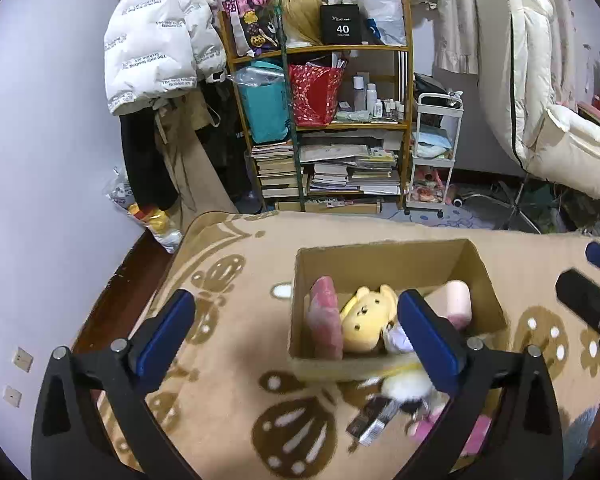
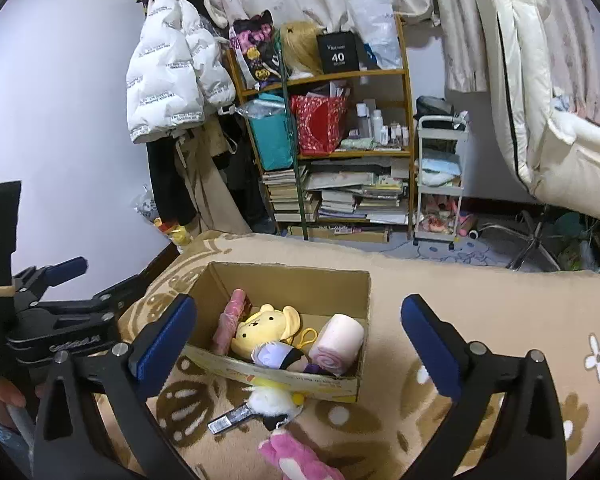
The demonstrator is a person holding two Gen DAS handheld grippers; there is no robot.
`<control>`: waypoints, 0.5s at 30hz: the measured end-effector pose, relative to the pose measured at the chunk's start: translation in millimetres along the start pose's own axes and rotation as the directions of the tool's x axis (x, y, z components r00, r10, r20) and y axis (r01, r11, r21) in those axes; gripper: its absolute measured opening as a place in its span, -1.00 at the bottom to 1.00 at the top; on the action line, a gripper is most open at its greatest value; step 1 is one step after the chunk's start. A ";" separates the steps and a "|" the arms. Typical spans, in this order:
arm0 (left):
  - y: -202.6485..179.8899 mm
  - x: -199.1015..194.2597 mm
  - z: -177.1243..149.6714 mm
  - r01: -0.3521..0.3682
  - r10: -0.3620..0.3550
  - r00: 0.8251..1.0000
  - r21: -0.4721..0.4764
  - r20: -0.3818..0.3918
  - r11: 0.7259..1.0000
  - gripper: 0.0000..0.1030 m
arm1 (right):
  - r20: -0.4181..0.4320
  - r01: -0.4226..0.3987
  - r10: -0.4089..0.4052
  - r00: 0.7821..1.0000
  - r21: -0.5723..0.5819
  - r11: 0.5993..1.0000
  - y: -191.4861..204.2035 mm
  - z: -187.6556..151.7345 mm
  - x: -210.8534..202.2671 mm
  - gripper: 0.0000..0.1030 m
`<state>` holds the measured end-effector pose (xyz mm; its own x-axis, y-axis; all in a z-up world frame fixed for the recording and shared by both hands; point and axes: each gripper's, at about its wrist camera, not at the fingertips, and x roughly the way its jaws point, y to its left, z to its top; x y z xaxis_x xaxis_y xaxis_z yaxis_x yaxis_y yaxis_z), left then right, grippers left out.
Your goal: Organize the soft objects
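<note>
An open cardboard box (image 1: 384, 256) (image 2: 292, 280) stands on a tan blanket. Inside lie a yellow bear plush (image 1: 362, 320) (image 2: 260, 330), a pink flat pouch (image 1: 324, 320) (image 2: 229, 320), a pink roll-shaped plush (image 1: 458, 300) (image 2: 338, 342) and a purple-and-black doll (image 2: 280, 356). In front of the box lie a white fluffy plush (image 1: 404, 388) (image 2: 270, 398) and a pink plush (image 2: 296, 458) (image 1: 424, 426). My left gripper (image 1: 296, 336) is open and empty, just before the box. My right gripper (image 2: 298, 338) is open and empty, also facing the box.
The patterned blanket (image 1: 228, 320) (image 2: 480, 300) covers a bed with its edge at the left. A small dark packet (image 2: 230, 420) lies by the white plush. Beyond stand a cluttered bookshelf (image 1: 324, 120), a white trolley (image 1: 434, 152) and hanging coats (image 1: 156, 40).
</note>
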<state>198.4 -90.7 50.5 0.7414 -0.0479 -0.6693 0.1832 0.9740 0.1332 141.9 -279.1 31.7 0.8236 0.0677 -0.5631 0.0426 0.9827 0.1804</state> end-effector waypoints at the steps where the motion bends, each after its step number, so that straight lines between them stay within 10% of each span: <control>1: 0.9 -5.5 -2.1 0.003 -0.003 1.000 0.007 -0.008 1.000 0.96 | 0.002 0.000 0.000 1.000 -0.005 1.000 0.5 -0.1 -3.9 1.00; 15: 14.7 -51.9 -60.4 -0.021 0.022 0.999 0.006 -0.040 1.000 0.97 | -0.007 0.009 -0.009 1.000 -0.078 0.997 15.7 -37.5 -53.5 1.00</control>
<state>123.6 -60.5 43.1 0.7187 -0.0179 -0.6951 0.1711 0.9735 0.1518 77.3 -260.8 34.4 0.8195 0.0596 -0.5700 0.0056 0.9937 0.1121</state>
